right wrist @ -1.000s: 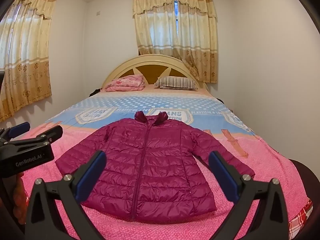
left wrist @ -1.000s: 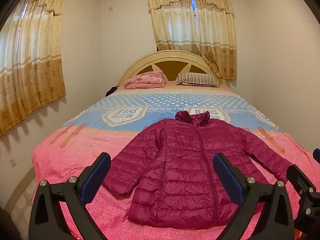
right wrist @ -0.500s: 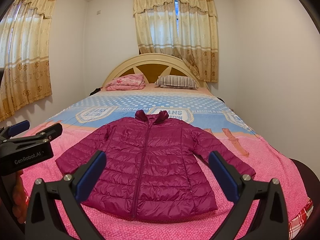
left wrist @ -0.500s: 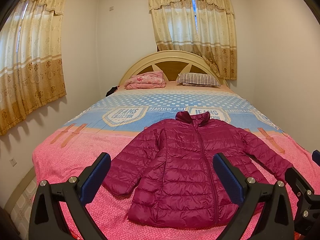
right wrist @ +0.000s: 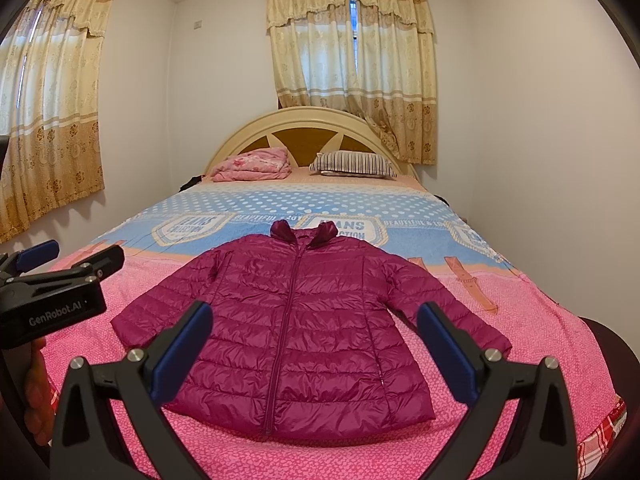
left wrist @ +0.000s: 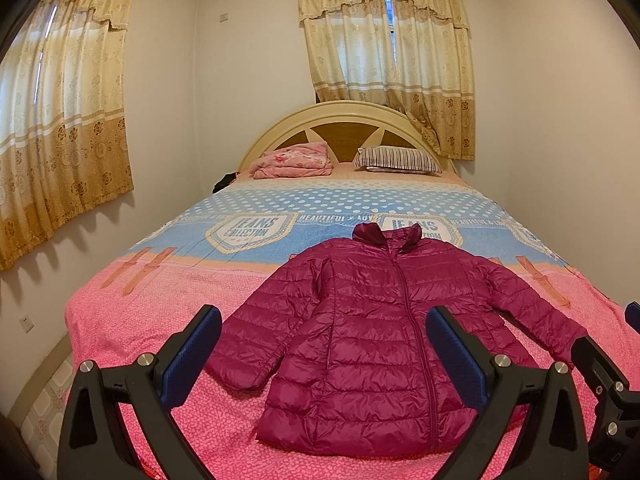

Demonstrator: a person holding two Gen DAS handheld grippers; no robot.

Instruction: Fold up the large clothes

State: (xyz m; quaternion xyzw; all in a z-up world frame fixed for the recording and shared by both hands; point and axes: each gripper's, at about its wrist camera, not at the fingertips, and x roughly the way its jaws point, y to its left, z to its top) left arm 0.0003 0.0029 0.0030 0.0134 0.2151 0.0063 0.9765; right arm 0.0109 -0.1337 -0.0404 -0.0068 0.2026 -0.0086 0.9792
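The bed (left wrist: 132, 312) carries a magenta puffer jacket (left wrist: 384, 332) spread flat at its foot end, zipped, sleeves out, collar toward the headboard (left wrist: 352, 114). Left gripper (left wrist: 324, 354) and right gripper (right wrist: 316, 344) hover above the jacket's hem, fingers (right wrist: 182, 344) spread wide, touching nothing

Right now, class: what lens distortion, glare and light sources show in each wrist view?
Left wrist view: fisheye bends the walls, dark corners; daylight glows through the curtains; sheen on the puffer jacket. Right wrist view: same curvature; the left gripper looms large at the edge; soft shadows under the jacket hem.
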